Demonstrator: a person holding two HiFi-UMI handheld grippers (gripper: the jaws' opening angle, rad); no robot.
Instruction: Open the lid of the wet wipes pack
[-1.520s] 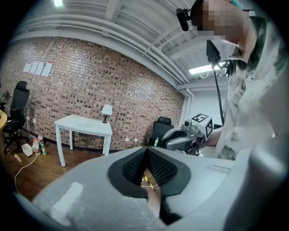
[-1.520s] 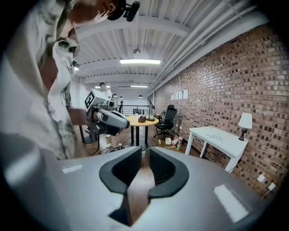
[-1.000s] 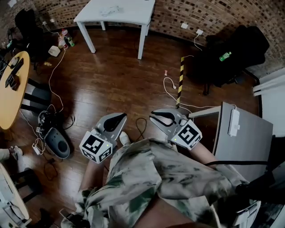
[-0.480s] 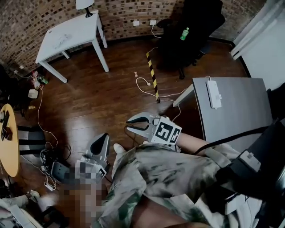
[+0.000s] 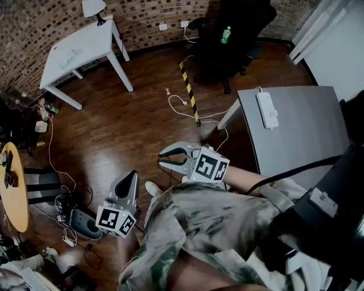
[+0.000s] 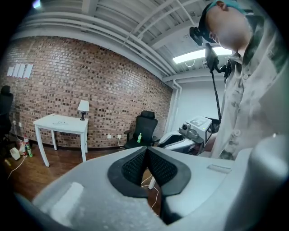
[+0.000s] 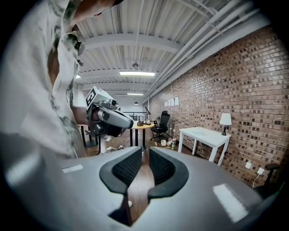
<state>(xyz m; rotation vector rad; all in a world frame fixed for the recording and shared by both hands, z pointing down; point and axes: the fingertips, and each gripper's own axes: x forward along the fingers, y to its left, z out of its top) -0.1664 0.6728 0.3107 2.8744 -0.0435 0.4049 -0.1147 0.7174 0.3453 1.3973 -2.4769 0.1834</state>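
No wet wipes pack shows in any view. In the head view my left gripper (image 5: 129, 177) hangs over the wood floor at lower left, its marker cube near my body. Its own view shows the black pads (image 6: 135, 164) meeting at the tips, shut on nothing. My right gripper (image 5: 163, 158) is held at the centre, pointing left over the floor, and its fingers stand slightly apart. In the right gripper view (image 7: 145, 153) a narrow gap runs between the pads with only floor behind it. Each gripper appears in the other's view.
A grey table (image 5: 301, 136) with a white power strip (image 5: 266, 109) stands at the right. A white table (image 5: 79, 48) with a lamp (image 5: 91, 8) is far left. A black chair (image 5: 239, 40), cables (image 5: 182, 105) and a round wooden table (image 5: 14, 193) ring the floor.
The view has swung toward the grey table, which now fills the right side. The left gripper has dropped toward the lower left of the picture. The right gripper stays near the centre, still slightly apart.
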